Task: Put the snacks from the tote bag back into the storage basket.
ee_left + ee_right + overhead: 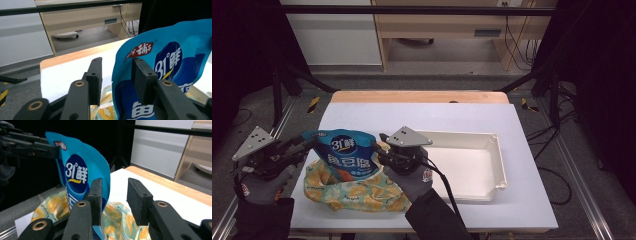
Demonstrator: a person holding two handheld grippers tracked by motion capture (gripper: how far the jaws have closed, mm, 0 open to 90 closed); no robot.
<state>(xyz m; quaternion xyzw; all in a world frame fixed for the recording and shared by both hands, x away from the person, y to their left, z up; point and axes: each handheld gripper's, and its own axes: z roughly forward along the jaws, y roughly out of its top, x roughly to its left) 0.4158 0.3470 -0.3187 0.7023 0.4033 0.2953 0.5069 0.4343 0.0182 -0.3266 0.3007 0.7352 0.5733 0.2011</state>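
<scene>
Between the left gripper's (117,75) half-open jaws stands the left edge of a blue snack bag (170,62): one pad lies against the bag's front, the other stands clear of it with white table showing in the gap, so the edge is not pinched. The right gripper (112,197) is also partly open; its one pad lies at the bag's (80,175) right edge, and nothing sits between the pads. In the high view the bag (343,152) stands upright near the table's (422,117) front left, rising out of a crumpled yellow fruit-print cloth bag (357,192). Just right of the right gripper (384,152) lies a white tray (499,155); the table beyond is open. Both gloved hands come in low from the front edge, the left gripper (307,145) pointing right, the right one pointing left, facing each other across the bag.
</scene>
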